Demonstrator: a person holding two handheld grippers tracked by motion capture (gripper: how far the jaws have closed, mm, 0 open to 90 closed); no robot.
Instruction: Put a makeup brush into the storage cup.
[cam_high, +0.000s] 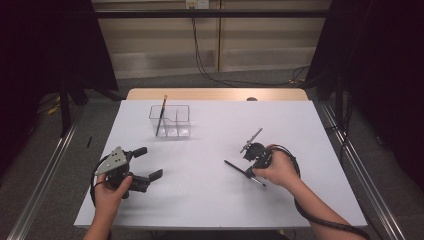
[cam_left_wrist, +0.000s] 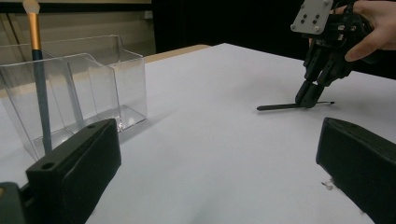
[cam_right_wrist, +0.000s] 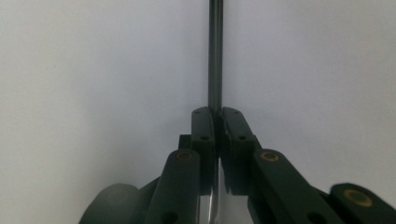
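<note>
A thin black brush (cam_high: 236, 167) lies low on the white table (cam_high: 210, 200), right of centre. My right gripper (cam_high: 248, 171) points down at it and is shut on its shaft. In the right gripper view the black pads (cam_right_wrist: 204, 122) pinch the brush shaft (cam_right_wrist: 215, 56), which runs straight away from them. From the left gripper view, the right gripper (cam_left_wrist: 308, 99) holds the brush (cam_left_wrist: 275, 107) near one end. My left gripper (cam_high: 150, 163) rests open at the near left, with nothing between its fingers (cam_left_wrist: 74, 177). A gold-banded brush (cam_high: 161, 116) stands in a clear organizer (cam_high: 182, 122).
The clear organizer (cam_left_wrist: 116, 79) has several compartments and stands at the far left of the table, with the upright brush (cam_left_wrist: 39, 93) in its left one. A wooden strip (cam_high: 215, 94) borders the far edge. Metal rails (cam_high: 45, 175) run along both sides on the floor.
</note>
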